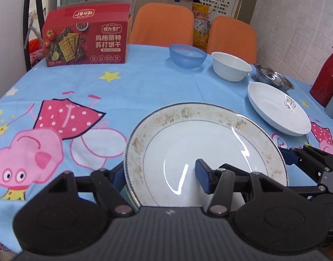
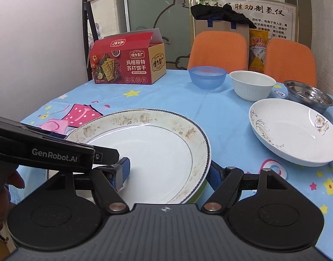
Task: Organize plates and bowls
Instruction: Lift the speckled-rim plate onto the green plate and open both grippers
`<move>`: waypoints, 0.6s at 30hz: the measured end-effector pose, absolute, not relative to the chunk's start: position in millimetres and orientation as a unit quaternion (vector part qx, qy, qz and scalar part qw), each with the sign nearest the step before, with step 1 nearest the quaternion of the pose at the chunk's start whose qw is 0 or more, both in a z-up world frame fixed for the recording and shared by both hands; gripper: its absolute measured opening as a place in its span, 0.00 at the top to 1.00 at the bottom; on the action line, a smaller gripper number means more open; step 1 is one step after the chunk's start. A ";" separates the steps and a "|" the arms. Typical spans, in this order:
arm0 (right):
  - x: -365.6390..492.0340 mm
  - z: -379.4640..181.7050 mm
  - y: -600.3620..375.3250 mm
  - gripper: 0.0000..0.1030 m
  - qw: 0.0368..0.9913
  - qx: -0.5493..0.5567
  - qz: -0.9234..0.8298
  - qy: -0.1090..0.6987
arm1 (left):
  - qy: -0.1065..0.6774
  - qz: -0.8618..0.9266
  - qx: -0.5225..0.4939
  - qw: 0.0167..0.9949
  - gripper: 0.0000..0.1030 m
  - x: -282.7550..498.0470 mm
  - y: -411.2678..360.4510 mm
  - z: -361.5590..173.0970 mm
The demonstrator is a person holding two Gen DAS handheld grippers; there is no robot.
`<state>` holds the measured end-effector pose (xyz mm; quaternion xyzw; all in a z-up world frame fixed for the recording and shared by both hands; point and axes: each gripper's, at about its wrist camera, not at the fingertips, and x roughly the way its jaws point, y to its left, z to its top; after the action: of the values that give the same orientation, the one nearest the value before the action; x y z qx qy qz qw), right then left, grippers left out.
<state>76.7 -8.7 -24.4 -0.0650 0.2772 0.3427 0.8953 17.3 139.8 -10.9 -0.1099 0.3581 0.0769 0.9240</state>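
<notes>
The left gripper [image 1: 160,177] and right gripper [image 2: 169,173] were each seen clamped on opposite rims of the stained plate [image 1: 201,139]. Beyond this plate, a white dish [image 2: 292,130], white bowl [image 2: 252,84], blue bowl [image 2: 206,76] and steel bowl [image 2: 308,94] were set on the tablecloth [image 1: 144,87].

Two grippers on one big plate

The left gripper [image 1: 161,177] has its blue fingers on each side of the big plate's [image 1: 201,143] left edge. The right gripper [image 1: 291,156] touches its right edge.
</notes>
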 end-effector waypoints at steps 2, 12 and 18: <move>75.8 -25.6 -11.3 0.00 0.893 -0.062 0.347 0.279 | 0.352 0.069 -0.119 0.926 0.36 15.1 142.2 -10.9; 78.9 -9.8 -50.5 0.00 0.914 0.028 0.318 0.250 | 0.273 0.116 -0.072 0.952 0.08 -8.7 137.5 25.2; 86.1 -8.4 -79.3 0.00 0.928 0.037 0.280 0.242 | 0.287 0.072 -0.078 0.952 0.08 6.5 118.4 23.7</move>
<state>86.1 -79.3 -8.4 0.0369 0.2424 0.2799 0.9282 6.5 118.4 23.7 -0.0783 0.2875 0.0719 0.9519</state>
